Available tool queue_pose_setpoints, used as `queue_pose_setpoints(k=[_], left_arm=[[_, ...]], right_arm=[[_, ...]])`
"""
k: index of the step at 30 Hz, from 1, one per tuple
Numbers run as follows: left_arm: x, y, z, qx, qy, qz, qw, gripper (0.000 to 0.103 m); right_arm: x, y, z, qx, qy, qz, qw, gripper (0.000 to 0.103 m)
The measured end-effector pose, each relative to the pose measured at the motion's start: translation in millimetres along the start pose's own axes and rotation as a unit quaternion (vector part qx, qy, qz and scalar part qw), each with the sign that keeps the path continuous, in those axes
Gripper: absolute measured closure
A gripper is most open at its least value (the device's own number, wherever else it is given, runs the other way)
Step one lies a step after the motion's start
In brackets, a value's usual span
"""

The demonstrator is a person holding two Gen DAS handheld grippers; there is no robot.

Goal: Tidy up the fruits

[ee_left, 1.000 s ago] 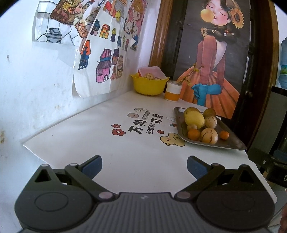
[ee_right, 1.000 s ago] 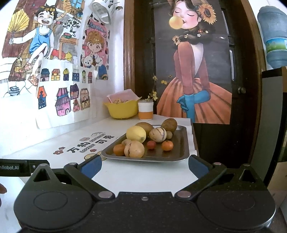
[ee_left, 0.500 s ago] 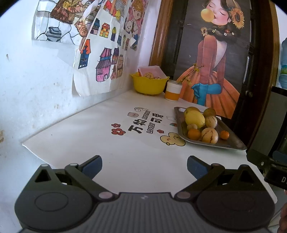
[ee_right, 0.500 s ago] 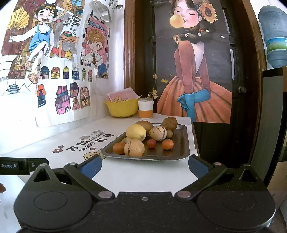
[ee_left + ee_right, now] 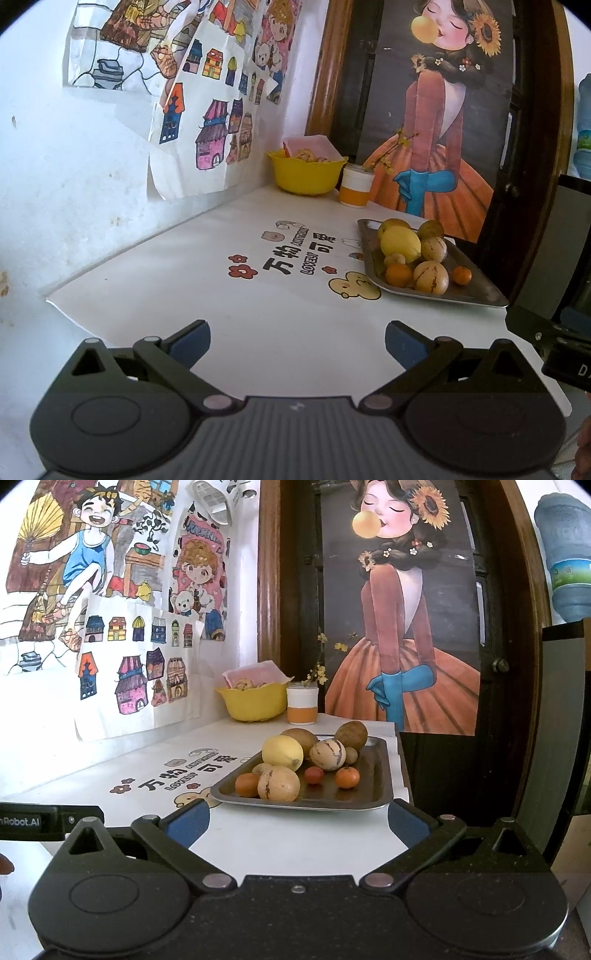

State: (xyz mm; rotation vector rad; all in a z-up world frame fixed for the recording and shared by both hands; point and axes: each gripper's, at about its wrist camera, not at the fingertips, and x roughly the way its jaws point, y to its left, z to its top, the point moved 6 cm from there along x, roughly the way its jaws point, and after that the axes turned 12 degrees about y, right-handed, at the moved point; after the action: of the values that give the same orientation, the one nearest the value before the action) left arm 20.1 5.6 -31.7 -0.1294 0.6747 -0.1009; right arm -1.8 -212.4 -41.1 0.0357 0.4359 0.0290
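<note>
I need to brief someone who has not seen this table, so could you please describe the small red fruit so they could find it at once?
Start at the metal tray near the white table's edge, below the poster of the girl in the orange dress. Among the fruit on it, find the small red fruit, between the striped beige fruit in front and the small orange. It is the only red piece and among the smallest.

Bare white table lies open between the wall and a metal tray crowded with fruit near the right edge; a yellow bowl and an orange-banded cup block the far corner.
</note>
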Motion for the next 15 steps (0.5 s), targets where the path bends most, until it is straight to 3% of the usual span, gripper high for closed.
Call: queue_pose_setpoints(k=[8,15], left_arm=[[1.2,2.0,-0.2,0.000,0.007,0.018,0.9998,0.000],[2.3,4.3,-0.1,-0.004,0.013,0.007,0.9999,0.000]], right_arm=[[1.8,-0.3,-1.8,-0.002,0.012,0.003,1.000,0.001],[2.5,2.2,-1.7,-0.008,0.015,0.004,1.000,0.001]])
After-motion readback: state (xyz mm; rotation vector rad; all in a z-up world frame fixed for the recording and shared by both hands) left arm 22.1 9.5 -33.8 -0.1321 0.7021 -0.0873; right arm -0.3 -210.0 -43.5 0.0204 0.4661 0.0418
